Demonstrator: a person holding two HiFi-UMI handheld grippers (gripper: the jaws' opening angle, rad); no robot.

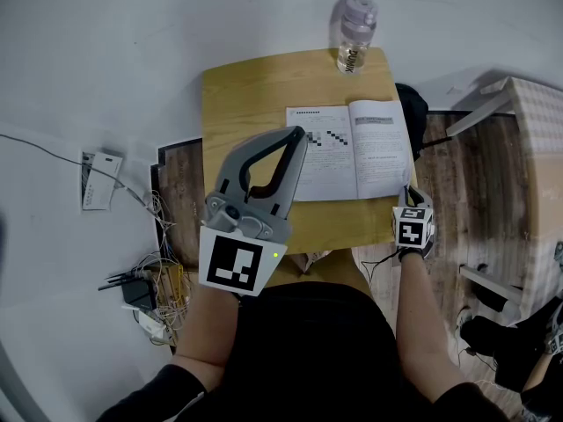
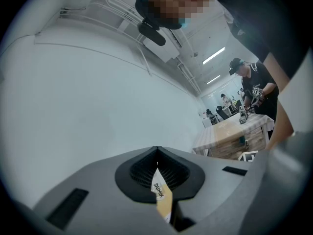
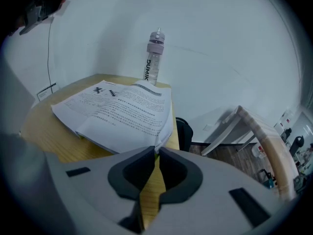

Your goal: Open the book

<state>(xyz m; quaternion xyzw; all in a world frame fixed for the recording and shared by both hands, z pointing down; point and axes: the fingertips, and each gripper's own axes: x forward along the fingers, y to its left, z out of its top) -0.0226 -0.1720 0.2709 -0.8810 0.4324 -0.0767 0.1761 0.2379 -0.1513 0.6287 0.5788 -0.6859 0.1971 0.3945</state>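
The book (image 1: 352, 148) lies open and flat on the small wooden table (image 1: 246, 95), its printed pages facing up. From the right gripper view the book (image 3: 122, 109) spreads just ahead of the jaws. My right gripper (image 1: 406, 190) hovers by the book's near right corner, pointing down at it, jaws shut (image 3: 156, 152) with nothing between them. My left gripper (image 1: 296, 134) is held high above the table's near left part, pointing level. Its jaws are shut and empty (image 2: 156, 149), with only the bottle's label showing through the slit below the tips.
A clear water bottle (image 1: 354, 29) stands at the table's far edge, behind the book. Cables and a black box (image 1: 145, 293) lie on the floor at the left. A pale slanted table (image 1: 519, 112) stands at the right. People work at a distant table (image 2: 249, 89).
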